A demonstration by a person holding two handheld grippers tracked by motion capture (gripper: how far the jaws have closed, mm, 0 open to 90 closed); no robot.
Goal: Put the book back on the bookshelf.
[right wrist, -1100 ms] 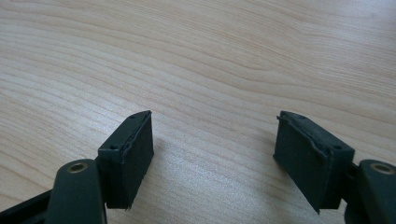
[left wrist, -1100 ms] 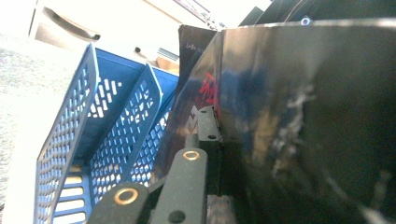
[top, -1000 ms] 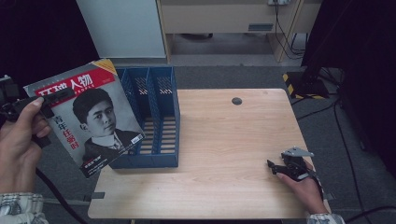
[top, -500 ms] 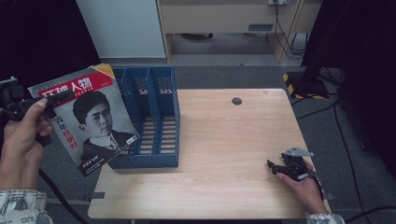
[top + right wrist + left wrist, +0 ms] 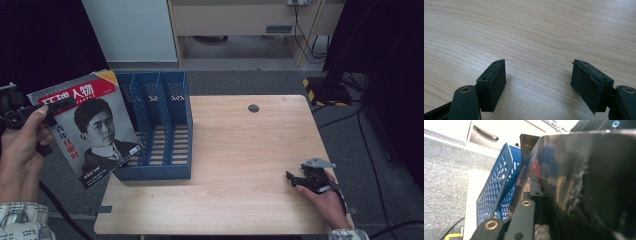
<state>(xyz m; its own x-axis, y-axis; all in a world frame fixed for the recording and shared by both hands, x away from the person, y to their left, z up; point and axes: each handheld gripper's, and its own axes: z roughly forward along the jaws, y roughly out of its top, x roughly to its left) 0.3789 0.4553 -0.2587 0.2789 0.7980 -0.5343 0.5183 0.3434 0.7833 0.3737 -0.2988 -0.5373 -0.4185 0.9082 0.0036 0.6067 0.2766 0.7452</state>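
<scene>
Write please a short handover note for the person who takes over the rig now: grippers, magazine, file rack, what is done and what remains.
Left gripper: shut on the magazine, gripping near its top left corner and holding it in the air at the table's left edge.
Right gripper: open, holding nothing, resting low over the wooden table near its front right corner.
Blue file rack: on the left part of the table; the slots that are in view look empty.
Done: magazine picked up.
Left: probably slide it into a rack slot and let go.

Magazine (image 5: 95,127) covering the file rack's (image 5: 165,125) left side, cover blurred dark — gripper view.
</scene>
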